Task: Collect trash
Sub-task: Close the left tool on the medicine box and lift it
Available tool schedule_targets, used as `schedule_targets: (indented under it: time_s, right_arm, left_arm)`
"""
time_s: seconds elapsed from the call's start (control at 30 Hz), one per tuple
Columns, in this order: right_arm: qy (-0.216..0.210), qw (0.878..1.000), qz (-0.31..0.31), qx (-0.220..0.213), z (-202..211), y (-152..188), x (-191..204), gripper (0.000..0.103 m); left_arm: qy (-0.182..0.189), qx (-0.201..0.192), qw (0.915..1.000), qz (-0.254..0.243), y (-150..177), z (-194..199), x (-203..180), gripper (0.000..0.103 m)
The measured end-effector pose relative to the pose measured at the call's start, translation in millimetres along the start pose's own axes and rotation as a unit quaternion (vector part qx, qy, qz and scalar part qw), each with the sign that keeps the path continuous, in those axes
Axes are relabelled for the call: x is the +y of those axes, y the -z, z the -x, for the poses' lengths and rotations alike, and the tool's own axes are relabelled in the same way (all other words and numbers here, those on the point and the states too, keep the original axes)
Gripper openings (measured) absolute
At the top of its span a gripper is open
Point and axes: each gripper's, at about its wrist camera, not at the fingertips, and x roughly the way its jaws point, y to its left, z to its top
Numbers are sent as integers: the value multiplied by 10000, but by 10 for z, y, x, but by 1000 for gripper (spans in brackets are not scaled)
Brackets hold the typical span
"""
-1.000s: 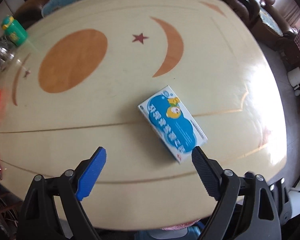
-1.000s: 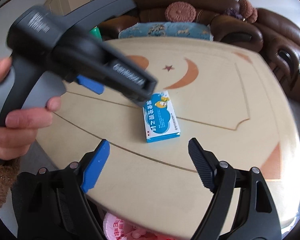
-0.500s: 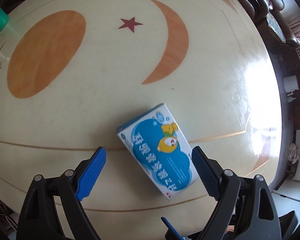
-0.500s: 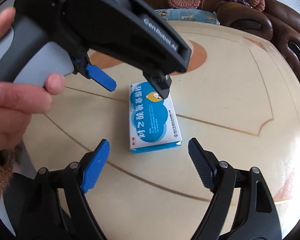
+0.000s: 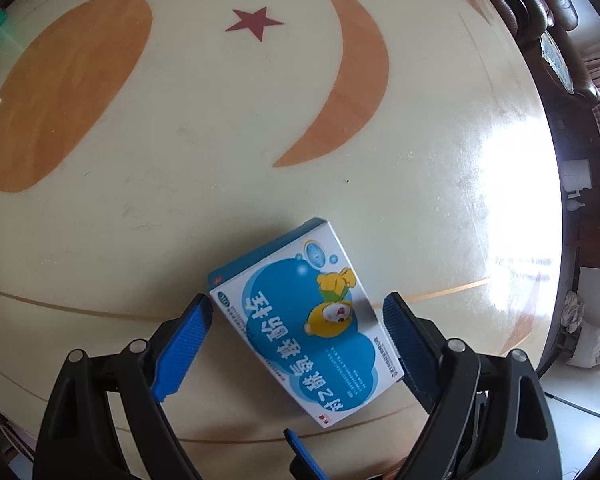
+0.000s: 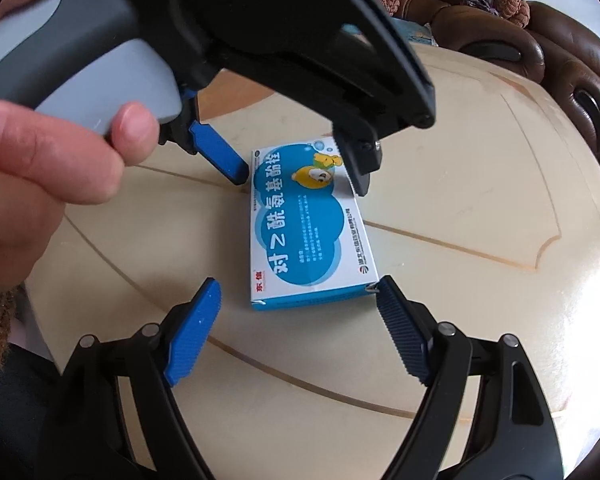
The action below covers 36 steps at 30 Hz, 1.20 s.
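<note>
- Item: medicine box (image 5: 304, 328), blue and white with a cartoon bear, lying flat on the cream table (image 5: 220, 200), on the near side of the orange crescent inlay (image 5: 352, 80) and skewed to the table's inlaid gold line.
- Left gripper (image 5: 296, 320): jaws apart, straddling the box's far end; the blue pads stand just beside its long edges, no squeeze visible.
- Right gripper (image 6: 296, 304): jaws apart at the box's near end; its dark pad sits at one corner, contact uncertain; the blue pad is clear of the cardboard.
- Hand (image 6: 40, 184): wrapped on the left gripper's grey handle.
- Handling advice: one claw should suffice; square the pads to the long edges, lower until they flank the side walls, then close gently, since thin card probably crushes.
- Risk: a skewed bite may spin the box out over the glossy top.
- Not determinable: whether the box is empty; no bin appears in either view.
- Obscured: the left gripper's body covers much of the table's far side in the right view; window glare washes out one table edge.
</note>
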Motion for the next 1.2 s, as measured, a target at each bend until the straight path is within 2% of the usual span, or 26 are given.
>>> schedule_targets:
  time_s: [0.23, 0.43, 0.5, 0.53, 0.57, 0.73, 1.0, 1.03, 1.2]
  right_arm:
    - [569, 9982, 176, -21, -17, 82, 255, 67]
    - [604, 9982, -25, -18, 37, 80, 325, 67]
    - [617, 9981, 20, -43, 27, 74, 376, 66]
    - [618, 9981, -2, -81, 25, 63, 270, 66]
    - [626, 9980, 25, -106, 28, 79, 289, 62]
    - [629, 9979, 31, -129, 41, 125, 316, 62]
    - [648, 9975, 0, -283, 126, 182, 333, 61]
    - [657, 9974, 13, -310, 141, 193, 280, 61]
    - [731, 9951, 65, -664, 426, 241, 401, 61]
  left_arm:
    - [-44, -18, 10000, -14, 4, -12, -61, 84]
    - [-254, 27, 9997, 5, -81, -45, -152, 81]
    - [-383, 44, 9991, -201, -159, -112, -396, 77]
    - [-378, 29, 9991, -185, -162, -117, -429, 77]
    - [-401, 26, 9990, -189, -177, -138, -539, 76]
    - [-404, 1, 9988, -280, -196, -151, -664, 75]
    - [-379, -123, 9987, -321, -73, -69, -669, 74]
    - [-367, -152, 9987, -328, -6, 28, -484, 74]
    - [-263, -447, 9977, -438, 190, 316, -496, 74]
